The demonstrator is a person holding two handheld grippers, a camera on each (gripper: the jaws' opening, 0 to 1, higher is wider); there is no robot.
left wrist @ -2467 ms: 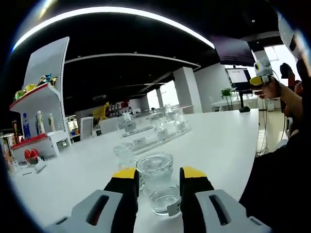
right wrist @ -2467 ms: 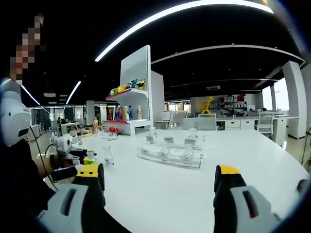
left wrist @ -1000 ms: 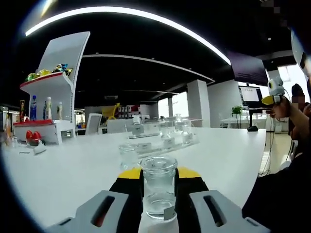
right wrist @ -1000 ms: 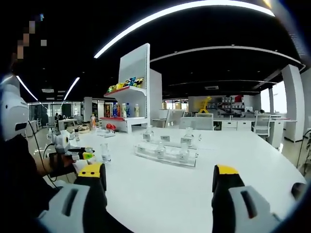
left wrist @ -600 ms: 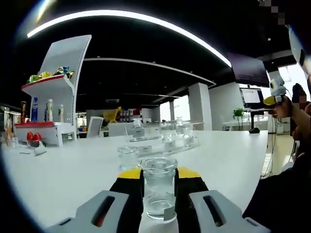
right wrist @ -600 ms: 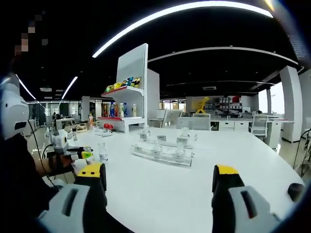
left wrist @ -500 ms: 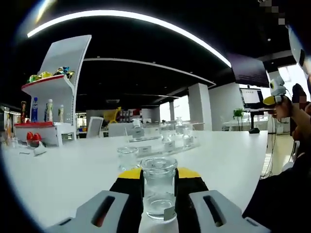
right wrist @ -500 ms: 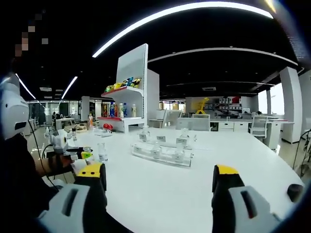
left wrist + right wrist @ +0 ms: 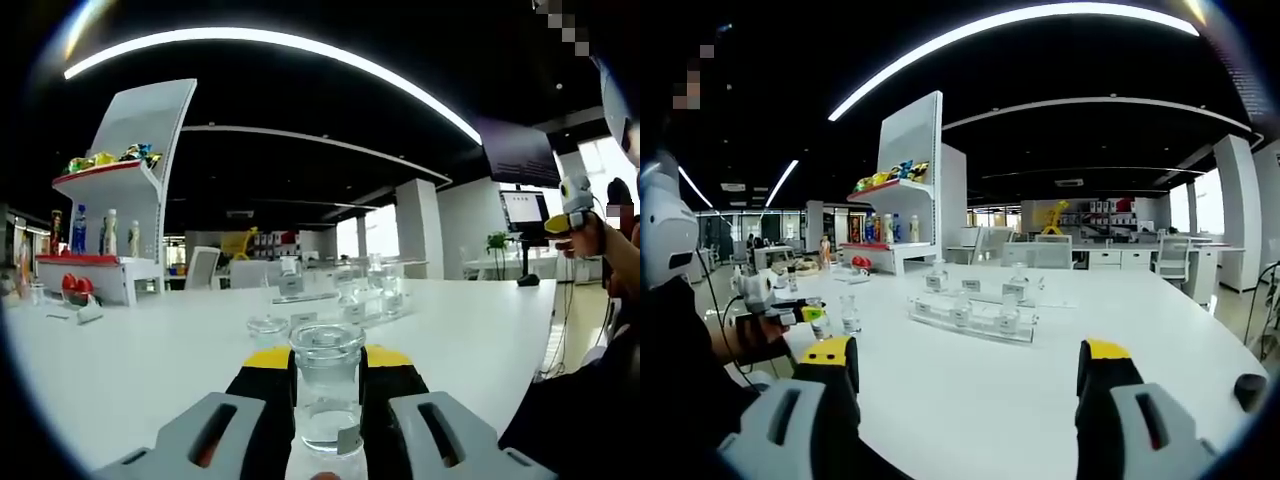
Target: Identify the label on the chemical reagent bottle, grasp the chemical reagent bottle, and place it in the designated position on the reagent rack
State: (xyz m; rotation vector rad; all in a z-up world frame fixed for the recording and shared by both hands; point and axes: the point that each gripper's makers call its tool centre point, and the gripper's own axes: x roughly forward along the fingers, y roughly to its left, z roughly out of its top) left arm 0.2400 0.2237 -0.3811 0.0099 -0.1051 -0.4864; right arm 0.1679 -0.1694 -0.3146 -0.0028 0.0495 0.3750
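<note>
A clear glass reagent bottle [image 9: 327,395] with a wide round mouth and a small label near its base stands upright between my left gripper's [image 9: 327,358] yellow-tipped jaws, which are shut on it. A second small glass bottle [image 9: 268,329] rests on the white table just beyond. Farther off lies the clear reagent rack [image 9: 335,305], holding several bottles and label cards. In the right gripper view the rack [image 9: 970,322] sits mid-table, well ahead of my right gripper [image 9: 968,360], which is open and holds nothing. The left gripper [image 9: 790,312] comes in from the left there, beside the loose bottle [image 9: 849,315].
The white table [image 9: 970,410] stretches wide around the rack. A white shelf unit [image 9: 908,205] with colourful bottles stands behind it. A small dark object [image 9: 1248,389] lies at the table's right edge. A hand holds the right gripper [image 9: 575,205] at the far right.
The left jaws, open around the bottle 2.5 s ago, have shut on it and still hold it. The right gripper has stayed open; both views have drifted slightly.
</note>
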